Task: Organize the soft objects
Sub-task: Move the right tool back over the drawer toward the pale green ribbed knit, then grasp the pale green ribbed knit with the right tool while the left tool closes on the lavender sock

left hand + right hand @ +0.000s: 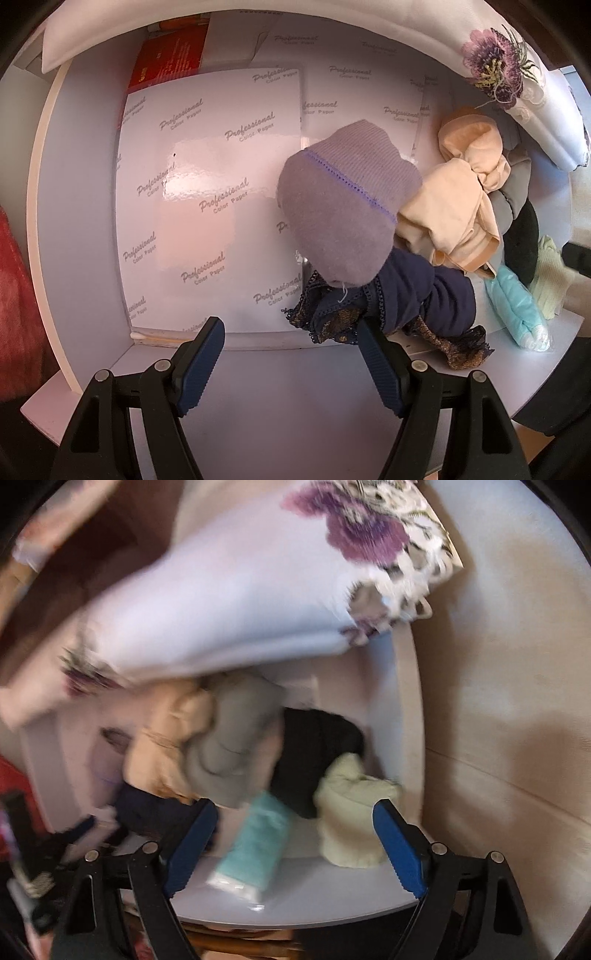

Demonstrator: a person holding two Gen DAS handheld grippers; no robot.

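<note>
Mauve sock (347,199) with violet stitched seam, atop navy lace garment (388,302)

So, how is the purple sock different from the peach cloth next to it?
The purple sock lies fairly flat and smooth, while the peach cloth is bunched and knotted into folds. The sock has a ribbed cuff with a violet stitched line; the peach cloth looks thin and plain. The sock rests partly on the glossy paper; the peach cloth sits in the pile. Both are soft and unheld.
</note>
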